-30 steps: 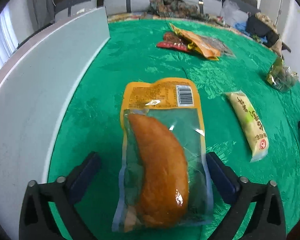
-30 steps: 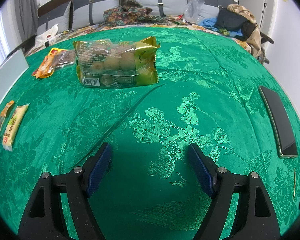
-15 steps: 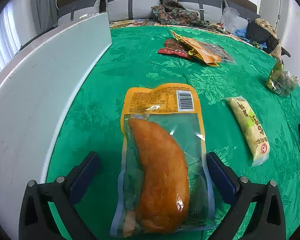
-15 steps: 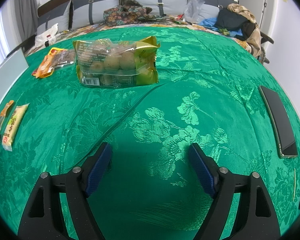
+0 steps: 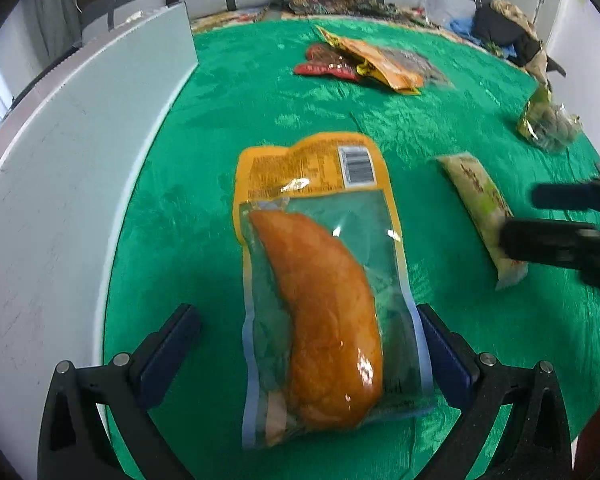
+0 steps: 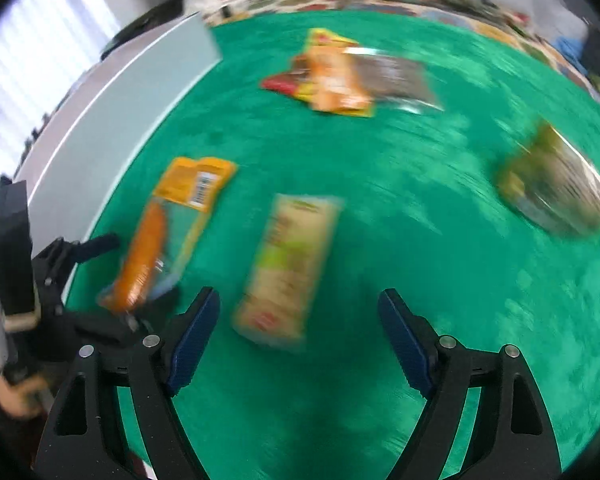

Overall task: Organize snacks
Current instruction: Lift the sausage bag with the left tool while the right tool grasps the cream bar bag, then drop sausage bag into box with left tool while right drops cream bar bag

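The left tongs [image 5: 308, 344] are spread wide with nothing clamped, and the orange sausage pack [image 5: 320, 280] lies flat on the green cloth [image 5: 227, 92] between the two pads, its near end lined up with them. Whether either pad touches the wrapper's edge cannot be told. The pack's barcode end points away from these tongs. To their left runs a pale grey board [image 5: 59, 168], standing on edge along the cloth.

The right tongs [image 6: 300, 328] also gape open and empty. The beige snack bar [image 6: 287, 264] lies just ahead of them, a little toward the left pad, with its near end almost between the pads. In the left wrist view the right tongs come in from the right edge as a dark smear over the near part of that bar.

Farther ahead of both tongs sits a heap of orange and red packets [image 5: 368, 64]; off to the right is a clear bag of round green-brown snacks [image 6: 556, 188]. The right wrist view is heavily motion-blurred, so printing and edges there are unreadable. The left tongs' handle and a bit of the holding hand [image 6: 11, 392] are cut off at its left edge.
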{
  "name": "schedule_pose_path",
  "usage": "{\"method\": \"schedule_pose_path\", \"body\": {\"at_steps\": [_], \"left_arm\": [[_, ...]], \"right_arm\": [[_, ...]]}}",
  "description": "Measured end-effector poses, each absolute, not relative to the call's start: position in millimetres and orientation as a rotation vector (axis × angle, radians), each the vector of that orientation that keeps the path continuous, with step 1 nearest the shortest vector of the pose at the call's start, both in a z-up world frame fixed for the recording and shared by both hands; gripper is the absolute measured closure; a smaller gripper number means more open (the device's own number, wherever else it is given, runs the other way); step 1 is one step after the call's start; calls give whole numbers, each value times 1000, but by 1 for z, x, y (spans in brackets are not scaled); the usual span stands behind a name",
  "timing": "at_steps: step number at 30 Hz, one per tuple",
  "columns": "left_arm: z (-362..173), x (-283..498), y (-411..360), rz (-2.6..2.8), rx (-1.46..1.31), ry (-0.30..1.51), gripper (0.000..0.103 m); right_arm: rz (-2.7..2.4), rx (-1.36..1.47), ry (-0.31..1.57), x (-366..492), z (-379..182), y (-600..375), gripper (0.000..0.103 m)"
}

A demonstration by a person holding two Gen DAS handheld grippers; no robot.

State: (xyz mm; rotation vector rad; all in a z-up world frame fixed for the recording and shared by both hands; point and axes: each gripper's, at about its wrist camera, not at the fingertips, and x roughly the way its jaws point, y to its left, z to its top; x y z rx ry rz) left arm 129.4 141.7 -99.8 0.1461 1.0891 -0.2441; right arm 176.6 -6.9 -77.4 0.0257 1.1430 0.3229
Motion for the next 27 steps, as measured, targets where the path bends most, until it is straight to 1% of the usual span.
{"method": "schedule_pose_path", "body": {"at_steps": [2,3,5,6,7,8,9,10,13,15,20,27], "left_arm": [[-100,130,141,-247,148,1103,2],[-99,129,140,-249,149,1104,4],[-96,128,139,-266,155,1093,14],[-93,127,137,-276,162,1080,27],[-93,126,136,-277,168,1085,31],[-92,126,136,-283,165,1083,33],[-91,124,135,-278,176,1073,37],[-90,121,136,-274,186,1059,40],[-86,115,143,-267,167,1035,46],[-82,109,150,-279,101,1031,47],[-78,92,153,-288,45,1009,47],[-59,78,155,-313,-56,969,47]], "right_arm": [[313,-4,1168,184,-83,10,19],[293,-13,1186,189,-87,16,19],[257,-5,1214,194,-93,19,21],[249,-1,1224,194,-96,18,22],[239,-7,1229,194,-97,17,24],[229,-13,1227,192,-97,15,28],[217,-23,1222,190,-97,14,49],[200,-40,1216,186,-95,10,75],[213,52,1245,182,-92,-8,75],[220,109,1233,173,-86,-23,75],[253,278,1201,151,-73,-58,75],[248,291,1179,127,-70,-75,75]]}}
